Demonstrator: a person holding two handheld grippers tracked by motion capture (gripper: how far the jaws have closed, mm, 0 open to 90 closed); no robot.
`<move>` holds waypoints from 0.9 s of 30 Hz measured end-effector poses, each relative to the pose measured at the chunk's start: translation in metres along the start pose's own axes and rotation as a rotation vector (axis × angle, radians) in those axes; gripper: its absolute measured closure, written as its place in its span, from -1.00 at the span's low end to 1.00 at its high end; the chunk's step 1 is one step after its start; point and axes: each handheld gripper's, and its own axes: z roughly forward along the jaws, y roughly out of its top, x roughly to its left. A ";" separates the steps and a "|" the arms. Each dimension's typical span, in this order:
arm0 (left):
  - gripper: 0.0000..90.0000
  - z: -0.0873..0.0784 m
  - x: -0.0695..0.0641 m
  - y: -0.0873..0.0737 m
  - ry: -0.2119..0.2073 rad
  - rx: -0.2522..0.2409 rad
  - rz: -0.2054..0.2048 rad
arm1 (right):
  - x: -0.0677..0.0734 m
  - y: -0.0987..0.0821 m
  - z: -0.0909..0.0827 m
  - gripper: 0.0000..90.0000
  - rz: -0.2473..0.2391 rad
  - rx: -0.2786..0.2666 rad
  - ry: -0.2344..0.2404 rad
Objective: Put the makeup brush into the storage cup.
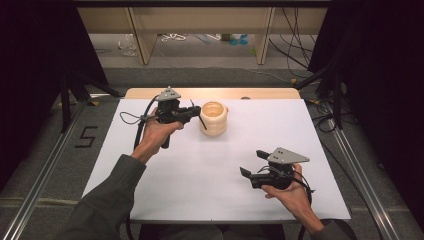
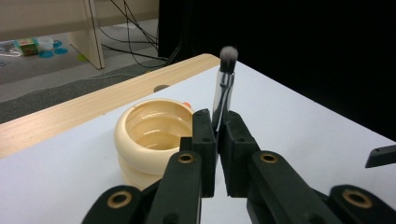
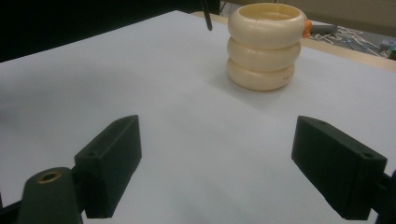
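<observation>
We read this as a lab recording bay: black curtains [image 1: 385, 75], loose cables [image 1: 295, 45] on floor, metal floor rails [image 1: 45, 165], white-topped table [image 1: 200, 165].

Left gripper [image 1: 192, 114]: black body, grey three-cornered plate on top, black cable trailing behind the fingers. Right gripper [image 1: 253, 163]: same build. Jaw links black with brass-ringed pivots below the pads [image 2: 203, 135]. Grey-green sleeve [image 1: 107, 200] on left forearm.

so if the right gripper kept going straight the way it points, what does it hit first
Probably the cream holder: the right gripper, jaws open, has bare white table ahead, then the holder slightly off-centre, so it might just pass.
</observation>
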 end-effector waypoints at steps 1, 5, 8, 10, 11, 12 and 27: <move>0.88 0.001 0.000 0.001 0.003 0.001 0.001 | 0.000 0.000 0.000 -0.62 0.000 -0.002 -0.003; 0.88 0.003 0.003 0.006 0.012 0.007 0.003 | 0.000 0.000 -0.001 -0.62 0.004 -0.003 0.000; 0.88 0.004 0.005 0.008 0.020 0.006 -0.010 | 0.000 0.000 -0.001 -0.62 0.000 -0.004 0.003; 0.88 0.006 0.008 0.010 0.009 -0.007 0.005 | 0.000 0.000 -0.002 -0.62 -0.001 0.010 -0.001; 0.88 0.005 0.008 0.011 0.023 -0.003 -0.008 | 0.000 0.000 -0.002 -0.62 -0.004 0.011 -0.001; 0.88 0.005 0.008 0.012 0.024 -0.004 -0.009 | 0.000 0.000 -0.002 -0.62 -0.002 0.013 -0.001; 0.88 0.008 0.014 0.019 0.048 -0.007 -0.013 | -0.001 0.000 -0.001 -0.62 0.002 0.002 0.004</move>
